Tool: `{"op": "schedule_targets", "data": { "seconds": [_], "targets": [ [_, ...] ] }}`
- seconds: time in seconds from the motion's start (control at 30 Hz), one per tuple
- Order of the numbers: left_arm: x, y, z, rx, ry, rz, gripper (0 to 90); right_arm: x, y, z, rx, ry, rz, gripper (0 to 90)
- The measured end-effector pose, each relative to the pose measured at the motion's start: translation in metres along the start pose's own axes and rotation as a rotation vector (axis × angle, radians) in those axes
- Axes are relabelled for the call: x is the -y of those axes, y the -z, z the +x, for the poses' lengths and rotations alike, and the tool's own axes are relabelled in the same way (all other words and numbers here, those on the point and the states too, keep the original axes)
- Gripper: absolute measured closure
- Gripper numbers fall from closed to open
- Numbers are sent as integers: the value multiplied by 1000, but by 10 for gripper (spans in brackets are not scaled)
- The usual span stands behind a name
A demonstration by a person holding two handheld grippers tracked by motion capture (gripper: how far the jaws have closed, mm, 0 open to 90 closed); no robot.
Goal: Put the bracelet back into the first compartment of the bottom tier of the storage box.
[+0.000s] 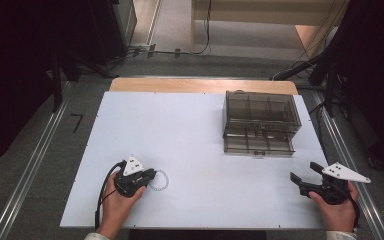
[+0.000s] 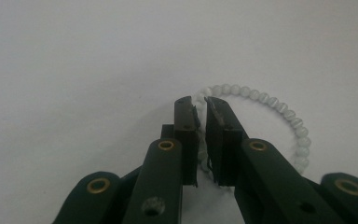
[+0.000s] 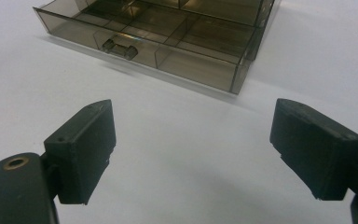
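Note:
A bracelet of pale round beads (image 1: 162, 181) lies on the white table top (image 1: 180, 130) near the front left. My left gripper (image 1: 151, 175) reaches it from the left, tilted down. In the left gripper view the gripper (image 2: 200, 100) is shut on the bracelet (image 2: 279, 107): its near side runs between the two pads, and the rest of the ring curves out to the right. My right gripper (image 1: 302, 172) stands open at the front right with nothing between its jaws. In the right gripper view the gripper (image 3: 193, 109) faces the drawer box across bare table.
A smoky see-through drawer box (image 1: 260, 112) stands at the back right of the table, its lower drawer (image 1: 259, 144) pulled out. The drawer (image 3: 168, 32) has several compartments and a small handle (image 3: 117, 48). Dark stands and cables lie beyond the table's far edge.

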State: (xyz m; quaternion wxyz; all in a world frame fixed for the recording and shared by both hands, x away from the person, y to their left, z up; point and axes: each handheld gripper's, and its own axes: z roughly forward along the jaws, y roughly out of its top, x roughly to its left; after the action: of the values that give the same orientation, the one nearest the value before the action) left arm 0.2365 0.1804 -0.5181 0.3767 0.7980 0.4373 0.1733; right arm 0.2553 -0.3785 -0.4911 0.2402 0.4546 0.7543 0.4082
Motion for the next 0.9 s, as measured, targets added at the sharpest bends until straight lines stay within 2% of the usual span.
{"op": "schedule_targets", "data": {
  "seconds": [0.37, 0.4, 0.57, 0.67, 0.7, 0.9],
  "targets": [
    [0, -1, 0, -2, 3, -3, 876, -1, -3, 1, -6, -4, 6, 129],
    [1, 0, 0, -2, 17, -10, 878, -2, -4, 2, -7, -2, 6, 129],
    [0, 1, -2, -15, 4, -10, 884, -2, -3, 1, -6, -1, 2, 129],
    [-1, 1, 0, 0, 23, -12, 885, -1, -2, -1, -4, -3, 1, 129],
    [-2, 3, 0, 5, 35, -22, 886, 0, -1, -1, -4, -5, 2, 129],
    [-6, 11, -1, 19, 44, -68, 886, 1, 1, -2, -1, -10, -2, 129]
  ]
}}
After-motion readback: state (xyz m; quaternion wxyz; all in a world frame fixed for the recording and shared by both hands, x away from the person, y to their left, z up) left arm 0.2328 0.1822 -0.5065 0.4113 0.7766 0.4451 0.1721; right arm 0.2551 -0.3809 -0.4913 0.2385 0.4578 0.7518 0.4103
